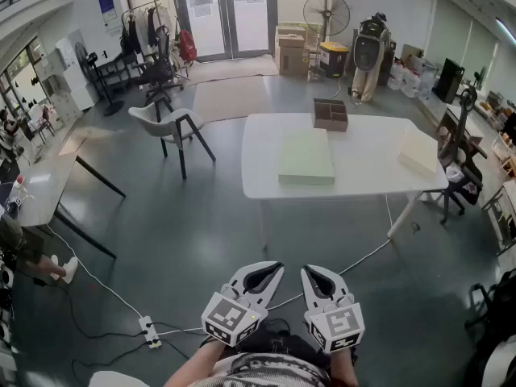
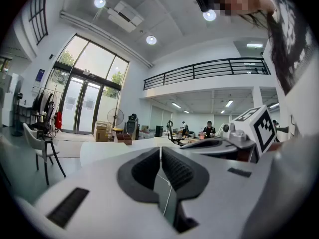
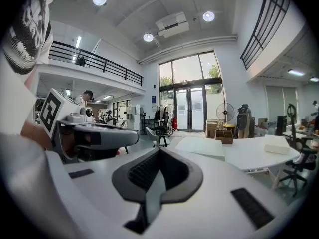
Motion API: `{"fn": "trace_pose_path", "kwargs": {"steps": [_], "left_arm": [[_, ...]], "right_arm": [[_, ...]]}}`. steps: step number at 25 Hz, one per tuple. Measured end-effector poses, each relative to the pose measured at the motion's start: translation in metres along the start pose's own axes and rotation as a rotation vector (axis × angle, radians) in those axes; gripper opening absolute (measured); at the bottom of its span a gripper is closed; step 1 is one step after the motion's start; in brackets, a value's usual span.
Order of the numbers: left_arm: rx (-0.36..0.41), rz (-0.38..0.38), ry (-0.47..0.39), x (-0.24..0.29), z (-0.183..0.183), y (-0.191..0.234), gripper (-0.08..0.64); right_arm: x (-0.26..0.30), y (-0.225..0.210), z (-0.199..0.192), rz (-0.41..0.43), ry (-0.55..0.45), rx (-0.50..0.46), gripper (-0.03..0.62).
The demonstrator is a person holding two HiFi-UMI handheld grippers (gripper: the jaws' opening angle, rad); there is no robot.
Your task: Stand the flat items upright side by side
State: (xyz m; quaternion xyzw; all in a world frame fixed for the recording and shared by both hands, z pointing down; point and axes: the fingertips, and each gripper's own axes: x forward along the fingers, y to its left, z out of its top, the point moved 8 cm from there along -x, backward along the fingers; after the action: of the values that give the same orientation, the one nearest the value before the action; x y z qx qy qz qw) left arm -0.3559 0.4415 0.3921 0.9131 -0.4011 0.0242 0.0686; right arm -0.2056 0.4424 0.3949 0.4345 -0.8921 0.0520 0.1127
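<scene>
A pale green flat box lies flat on the white table ahead of me. A cream flat box lies near the table's right end, and a brown cardboard tray sits at the far edge. My left gripper and right gripper are held close to my body, well short of the table, side by side over the floor. Both are shut with nothing between the jaws. The green box and the cream box also show in the right gripper view.
A white chair stands left of the table. Another table is at far left. A power strip with cables lies on the floor near my feet. An office chair stands by the table's right end. Boxes and a fan are at the back.
</scene>
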Motion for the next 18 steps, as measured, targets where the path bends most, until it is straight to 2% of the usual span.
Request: {"fn": "trace_pose_path", "kwargs": {"steps": [11,18], "left_arm": [[-0.044,0.007,-0.016,0.002,-0.003,0.001,0.021],[-0.021,0.003,0.005,0.013,-0.001,0.004,0.021]], "right_arm": [[-0.003,-0.010,-0.006,-0.020,-0.030,0.023,-0.002],[-0.003,-0.025,-0.014,-0.025,-0.040,0.078,-0.002]]}}
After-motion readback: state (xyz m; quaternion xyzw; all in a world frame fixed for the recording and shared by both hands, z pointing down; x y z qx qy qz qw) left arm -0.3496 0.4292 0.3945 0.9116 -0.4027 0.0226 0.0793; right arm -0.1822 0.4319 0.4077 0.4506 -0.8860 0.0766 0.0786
